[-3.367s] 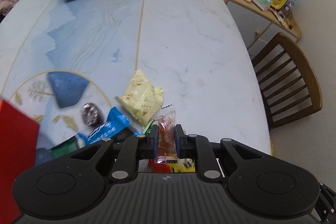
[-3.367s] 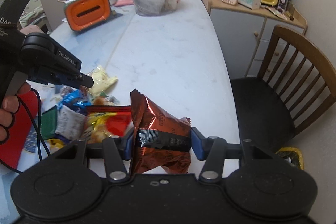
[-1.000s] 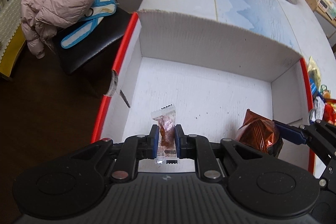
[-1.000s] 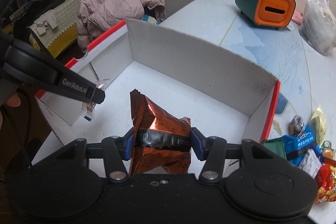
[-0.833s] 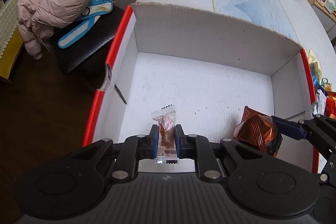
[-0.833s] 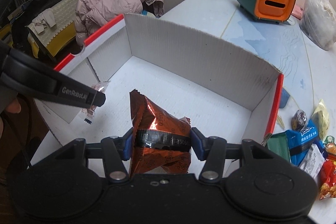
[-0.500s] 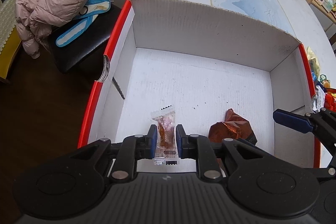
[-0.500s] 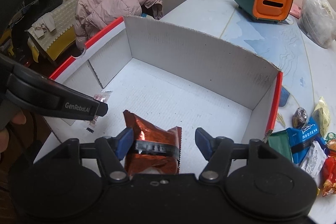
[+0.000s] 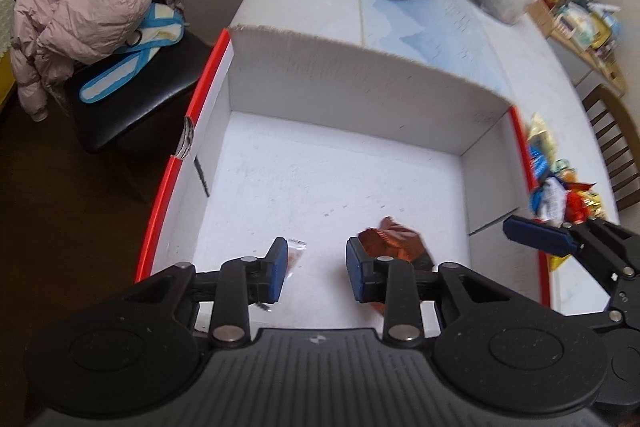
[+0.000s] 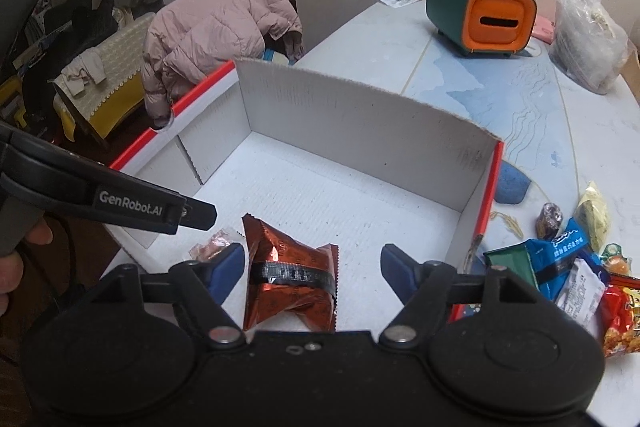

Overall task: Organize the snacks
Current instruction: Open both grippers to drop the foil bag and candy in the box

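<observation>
The left gripper [image 9: 316,269] has just been opening – its jaws are parted, the small candy [image 9: 295,255] lying loose on the box [image 9: 360,83] floor by the left pad. The right gripper [image 10: 312,267] has also just been opening, jaws clear of the copper bag [image 10: 290,277] below them. Both wrappers look light, crinkly and slippery – best pinched across the middle. More snacks [image 10: 572,267] wait on the table [image 10: 592,131] just right of the box.
</observation>
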Motion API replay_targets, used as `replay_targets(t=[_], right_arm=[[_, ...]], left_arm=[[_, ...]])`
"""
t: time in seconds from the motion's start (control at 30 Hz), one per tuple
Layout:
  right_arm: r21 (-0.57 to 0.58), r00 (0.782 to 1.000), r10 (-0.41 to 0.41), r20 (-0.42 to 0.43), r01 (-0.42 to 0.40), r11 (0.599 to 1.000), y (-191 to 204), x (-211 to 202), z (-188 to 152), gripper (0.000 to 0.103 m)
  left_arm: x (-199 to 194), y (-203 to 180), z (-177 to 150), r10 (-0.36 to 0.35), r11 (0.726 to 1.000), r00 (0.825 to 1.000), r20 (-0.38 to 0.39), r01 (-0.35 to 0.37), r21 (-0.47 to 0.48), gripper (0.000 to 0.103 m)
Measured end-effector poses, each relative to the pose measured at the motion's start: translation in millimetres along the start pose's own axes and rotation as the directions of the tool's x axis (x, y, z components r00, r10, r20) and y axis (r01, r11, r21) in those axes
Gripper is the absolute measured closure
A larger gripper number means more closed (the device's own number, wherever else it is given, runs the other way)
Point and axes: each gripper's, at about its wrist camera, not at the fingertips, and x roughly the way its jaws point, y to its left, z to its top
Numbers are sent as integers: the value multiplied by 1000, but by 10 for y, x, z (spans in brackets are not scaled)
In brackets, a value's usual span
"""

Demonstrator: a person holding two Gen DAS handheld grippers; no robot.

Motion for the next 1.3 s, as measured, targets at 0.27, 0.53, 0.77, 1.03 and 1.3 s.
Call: replay_targets(t=[0.27, 0.53, 0.77, 1.03, 1.3], right_arm=[[13, 999, 10, 48, -11, 1000, -13, -270, -37, 21], [34, 995, 17, 99, -21, 999, -63, -590, -135, 16], [64, 987, 23, 157, -33, 997, -149, -926, -346, 9], [68, 978, 5, 208, -19, 997, -298, -1302, -694, 0], [76, 971, -44, 233, 27, 997, -656, -1613, -1064, 0]], left_arm=[[-308, -17, -112, -63, 998, 990, 125, 66, -16, 37], [-621, -209, -235, -70, 997, 974, 215, 60, 54, 36], [-814, -440, -442, -96, 990, 955, 280, 63, 126, 31], [-875, -794, -730, -110, 986, 948, 300, 66, 152, 31], [-826, -1242, -985, -151, 978, 948, 280, 103, 182, 24]])
